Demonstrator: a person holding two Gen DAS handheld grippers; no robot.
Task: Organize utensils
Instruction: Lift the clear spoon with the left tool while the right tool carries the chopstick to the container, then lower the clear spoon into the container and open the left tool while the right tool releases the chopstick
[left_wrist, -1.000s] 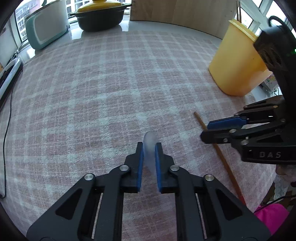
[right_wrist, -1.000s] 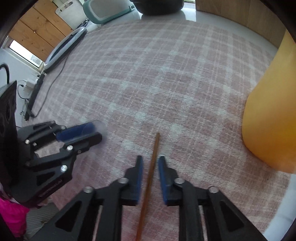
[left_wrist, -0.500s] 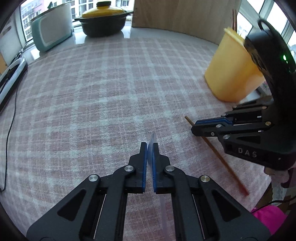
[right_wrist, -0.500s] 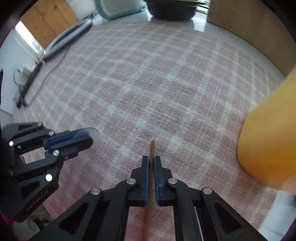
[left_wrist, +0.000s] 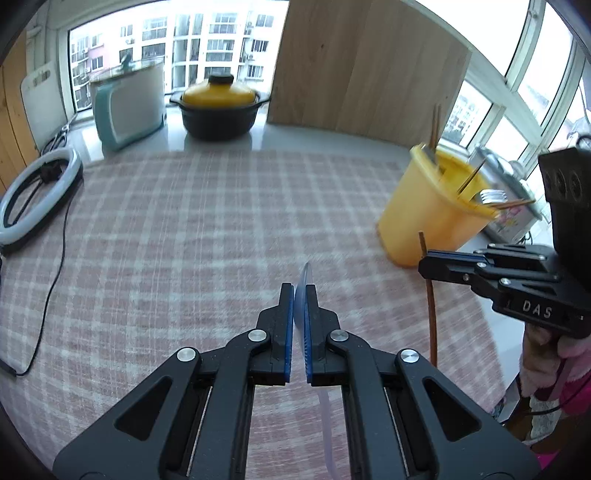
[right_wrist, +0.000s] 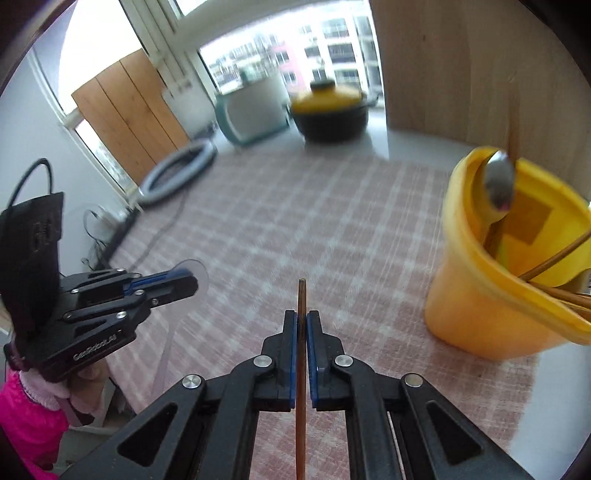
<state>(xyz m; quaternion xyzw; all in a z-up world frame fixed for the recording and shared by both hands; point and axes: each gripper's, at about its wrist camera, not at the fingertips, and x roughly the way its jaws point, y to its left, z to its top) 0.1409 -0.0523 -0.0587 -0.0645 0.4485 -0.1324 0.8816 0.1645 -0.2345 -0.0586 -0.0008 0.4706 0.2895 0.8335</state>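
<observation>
Now the left gripper (left_wrist: 300, 291) has its black jaws with blue pads pressed on a thin, clear plastic spoon (left_wrist: 305, 275), whose round edge stands out above the tips and whose pale handle hangs down below them, over the desk (left_wrist: 184, 229). Beside it, the right gripper (right_wrist: 302, 318) is closed in the same way on a slim brown wooden chopstick (right_wrist: 301, 387), straight and smooth, held off the pink and white checked cloth. Near on the right stands the yellow plastic holder (right_wrist: 476, 295), a round bucket shape with a metal spoon (right_wrist: 499, 184) and more chopsticks (right_wrist: 554, 258) leaning inside.
</observation>
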